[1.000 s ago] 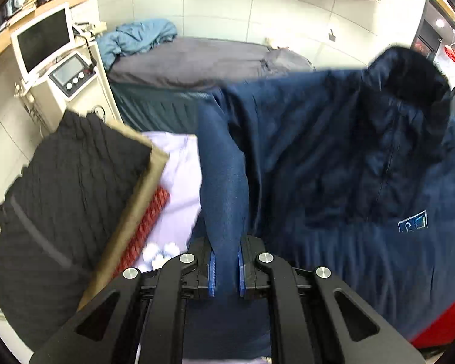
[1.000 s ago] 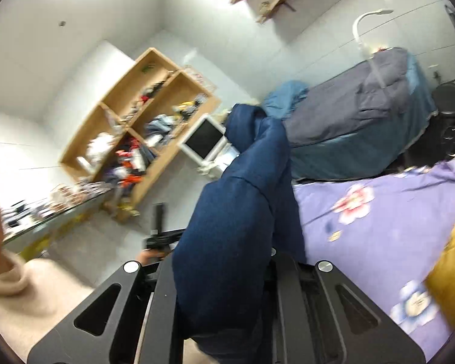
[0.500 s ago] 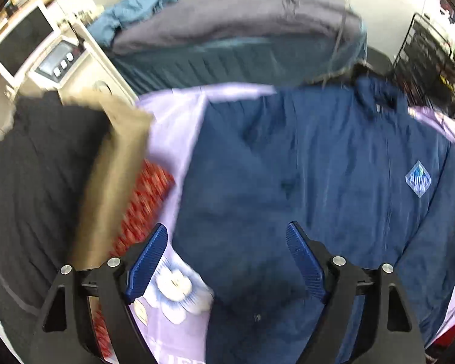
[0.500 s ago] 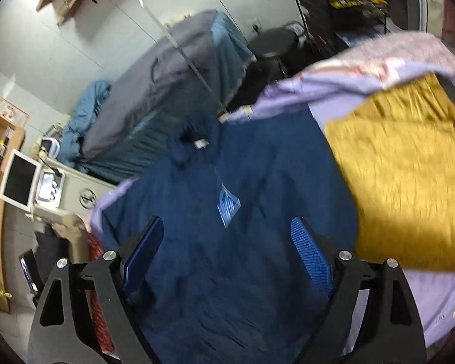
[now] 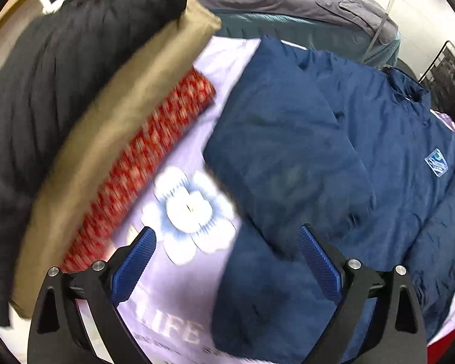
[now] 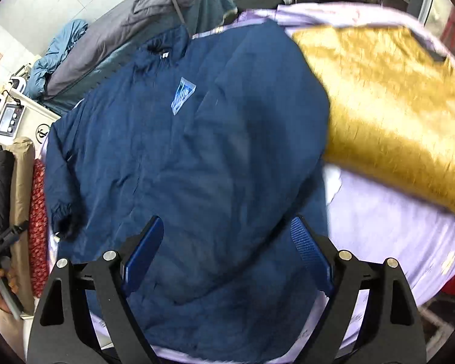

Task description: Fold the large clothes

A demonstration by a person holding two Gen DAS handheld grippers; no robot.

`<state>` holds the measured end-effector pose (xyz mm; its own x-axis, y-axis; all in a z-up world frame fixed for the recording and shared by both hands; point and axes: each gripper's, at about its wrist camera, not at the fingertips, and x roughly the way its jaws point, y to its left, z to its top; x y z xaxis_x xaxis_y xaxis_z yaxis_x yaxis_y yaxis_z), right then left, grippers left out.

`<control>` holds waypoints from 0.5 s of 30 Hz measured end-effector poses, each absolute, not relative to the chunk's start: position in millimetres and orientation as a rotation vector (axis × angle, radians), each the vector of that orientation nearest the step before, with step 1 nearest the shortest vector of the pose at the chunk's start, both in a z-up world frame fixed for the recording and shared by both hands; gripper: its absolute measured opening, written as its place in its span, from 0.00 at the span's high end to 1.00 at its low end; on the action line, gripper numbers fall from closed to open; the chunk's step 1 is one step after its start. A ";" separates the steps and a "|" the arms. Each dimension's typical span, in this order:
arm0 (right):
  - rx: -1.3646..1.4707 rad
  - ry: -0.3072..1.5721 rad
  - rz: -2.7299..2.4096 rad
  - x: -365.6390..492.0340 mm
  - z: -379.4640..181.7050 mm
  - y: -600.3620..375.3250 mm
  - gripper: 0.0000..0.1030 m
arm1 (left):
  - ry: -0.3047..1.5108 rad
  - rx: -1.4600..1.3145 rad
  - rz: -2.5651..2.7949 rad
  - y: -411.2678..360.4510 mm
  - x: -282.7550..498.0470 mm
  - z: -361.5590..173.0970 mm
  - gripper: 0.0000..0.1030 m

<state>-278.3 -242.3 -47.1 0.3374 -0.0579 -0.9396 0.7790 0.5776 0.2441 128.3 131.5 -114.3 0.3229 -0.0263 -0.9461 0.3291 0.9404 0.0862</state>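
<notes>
A lilac flowered sheet (image 5: 179,318) carries the navy jacket (image 6: 197,157), spread flat (logo up). The left gripper (image 5: 226,261) and right gripper (image 6: 227,251) hover above it, fingers wide apart, holding nothing.

Two black claws with blue ribbed pads

The left claw (image 5: 226,254) and the right claw (image 6: 224,247) share one build: matte black angular frames with triangular cut-outs, round silver screws at the joints, and flat blue fingers (image 6: 308,247) finely ribbed across their faces.
</notes>
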 end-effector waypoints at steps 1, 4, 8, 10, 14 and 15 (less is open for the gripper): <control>0.798 1.108 -0.607 -277.5 -48.1 -235.5 0.17 | 1.237 0.267 -0.240 130.7 120.5 -119.1 0.10; 0.666 1.189 -0.524 -260.6 -59.2 -204.2 0.17 | 1.296 0.299 -0.265 119.9 93.5 -140.2 0.10; 0.396 1.293 -0.293 -223.2 -79.3 -139.5 0.17 | 1.309 0.353 -0.302 99.0 64.4 -152.2 0.10; 0.238 1.331 -0.253 -206.8 -91.4 -113.3 0.17 | 1.314 0.366 -0.313 92.2 60.2 -153.3 0.10; -0.032 1.391 -0.221 -184.4 -124.0 -78.0 0.21 | 1.282 0.417 -0.316 83.2 54.4 -150.5 0.10; -0.075 1.415 -0.222 -182.0 -132.2 -75.5 0.40 | 1.269 0.435 -0.310 81.9 53.6 -149.4 0.10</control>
